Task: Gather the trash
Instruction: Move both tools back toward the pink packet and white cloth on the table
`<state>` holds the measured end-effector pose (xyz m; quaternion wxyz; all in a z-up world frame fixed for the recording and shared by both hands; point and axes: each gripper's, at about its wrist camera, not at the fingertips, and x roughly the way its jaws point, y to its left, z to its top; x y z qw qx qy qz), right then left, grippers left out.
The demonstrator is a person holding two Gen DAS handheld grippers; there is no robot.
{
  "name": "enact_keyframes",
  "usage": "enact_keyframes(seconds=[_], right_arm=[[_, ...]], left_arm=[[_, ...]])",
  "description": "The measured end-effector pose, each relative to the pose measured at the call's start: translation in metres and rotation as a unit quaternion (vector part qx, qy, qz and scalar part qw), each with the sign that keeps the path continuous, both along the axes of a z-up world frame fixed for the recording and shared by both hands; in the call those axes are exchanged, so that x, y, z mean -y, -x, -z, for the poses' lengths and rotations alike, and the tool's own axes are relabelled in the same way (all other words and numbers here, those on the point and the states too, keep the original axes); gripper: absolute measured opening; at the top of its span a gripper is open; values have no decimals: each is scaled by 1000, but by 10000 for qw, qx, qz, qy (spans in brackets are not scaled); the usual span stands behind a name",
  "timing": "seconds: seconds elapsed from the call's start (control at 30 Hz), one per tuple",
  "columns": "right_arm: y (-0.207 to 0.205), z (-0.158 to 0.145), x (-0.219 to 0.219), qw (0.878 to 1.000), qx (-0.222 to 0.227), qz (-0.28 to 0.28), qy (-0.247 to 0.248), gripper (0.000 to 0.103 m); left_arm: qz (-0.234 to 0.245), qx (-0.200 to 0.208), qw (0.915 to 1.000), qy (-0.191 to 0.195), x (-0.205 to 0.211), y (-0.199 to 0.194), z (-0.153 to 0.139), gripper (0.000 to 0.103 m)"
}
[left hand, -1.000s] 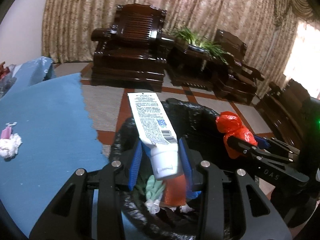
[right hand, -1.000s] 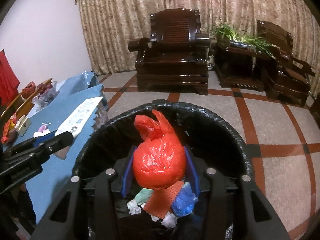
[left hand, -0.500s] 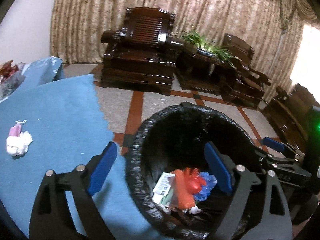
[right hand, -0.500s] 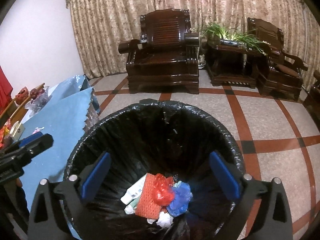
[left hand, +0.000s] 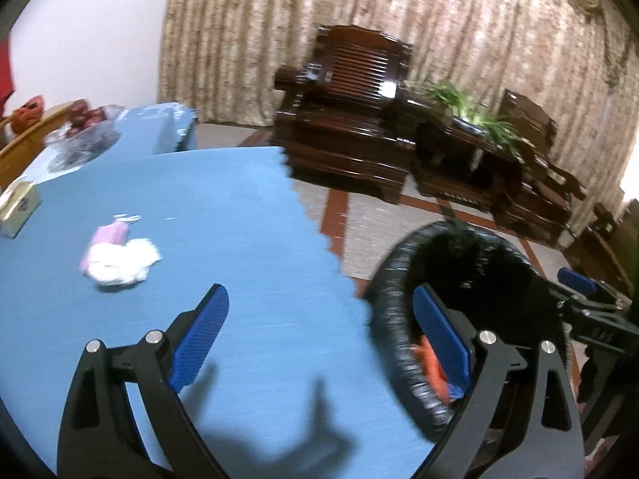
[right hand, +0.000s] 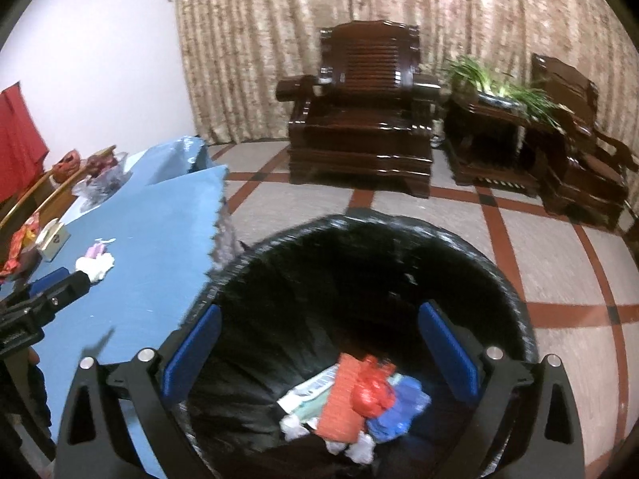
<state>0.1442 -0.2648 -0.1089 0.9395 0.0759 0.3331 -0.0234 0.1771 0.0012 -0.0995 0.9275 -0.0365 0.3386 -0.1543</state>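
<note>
Left wrist view first: the left gripper (left hand: 319, 335) is seen over the blue table (left hand: 239, 207), jaws spread wide and, by the look of it, opening a last touch, with nothing between them; the near edge of the table is crossed by their shadow; ahead and to the left, towards the far left side of the table, the white crumpled tissue (left hand: 120, 261) is spotted lying flat with a pink scrap (left hand: 106, 237) touching its far side; that pair is judged the next trash to be collected. The tissue's long axis is read as running roughly across the view, so a straight reach with a small swing to the left would be called for; blur makes finer detail hard to tell. The black-lined trash bin (left hand: 403, 343) is found just beside the table's right edge, under the right finger.

Right wrist view now: the right gripper (right hand: 319, 347) is held wide and empty above the bin (right hand: 515, 291); inside, a red bag (right hand: 371, 393), an orange wrapper (right hand: 339, 403), a white tube (right hand: 307, 389) and a blue bag (right hand: 399, 407) are seen lying at the bottom. The tissue (right hand: 96, 265) is seen well off to the left, with the left gripper's finger (right hand: 52, 295) close to it; the left hand is judged the nearer.
</note>
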Motion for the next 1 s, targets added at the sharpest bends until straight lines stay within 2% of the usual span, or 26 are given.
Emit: enact_keyframes(seconds=[0.23, 0.53, 0.73, 1.0], right_arm=[[-28, -14, -57, 9978, 209, -633, 65, 97], [-76, -19, -148, 9879, 324, -1515, 77, 97], [-105, -12, -208, 9797, 313, -1976, 119, 97], [-137, 14, -264, 9746, 128, -2237, 67, 97]], left_arm=[[-717, 32, 9974, -41, -71, -3, -3, 91], [-1532, 60, 9879, -220, -161, -9, -1, 91], [-1997, 30, 9795, -250, -210, -14, 9, 91], [-2305, -13, 9726, -299, -246, -26, 22, 91]])
